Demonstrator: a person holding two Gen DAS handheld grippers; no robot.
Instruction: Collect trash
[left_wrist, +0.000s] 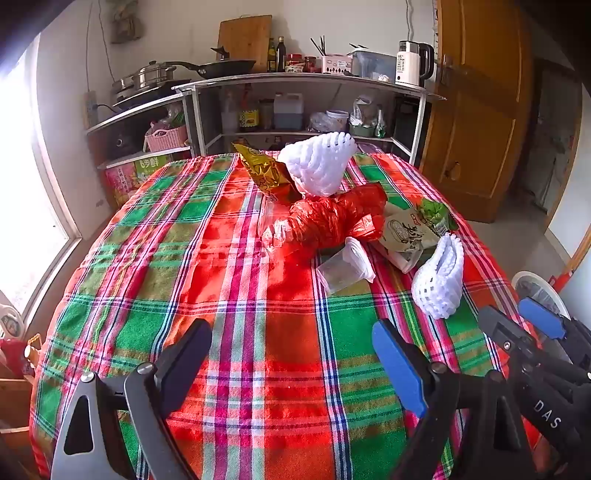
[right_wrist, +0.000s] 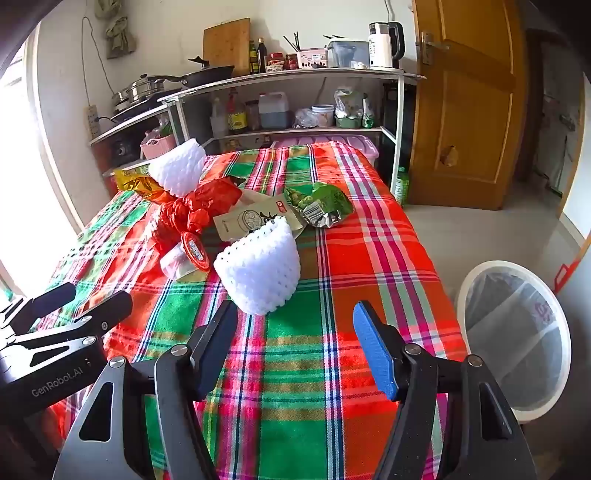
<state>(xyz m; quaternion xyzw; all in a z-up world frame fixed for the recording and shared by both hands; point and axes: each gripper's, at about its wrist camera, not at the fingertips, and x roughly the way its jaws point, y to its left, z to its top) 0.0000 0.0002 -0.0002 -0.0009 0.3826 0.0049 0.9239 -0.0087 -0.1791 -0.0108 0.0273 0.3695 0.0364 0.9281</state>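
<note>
Looks like you haven't picked anything yet: your left gripper (left_wrist: 291, 365) and right gripper (right_wrist: 295, 350) both hang wide open and empty over the red-and-green plaid tablecloth (left_wrist: 240, 295). The nearer white foam mesh fruit sleeve (right_wrist: 258, 269) sits just ahead of the right one, so I'd go there first. Only the right view properly shows the white round lined bin (right_wrist: 517, 339) beside the table.
</note>
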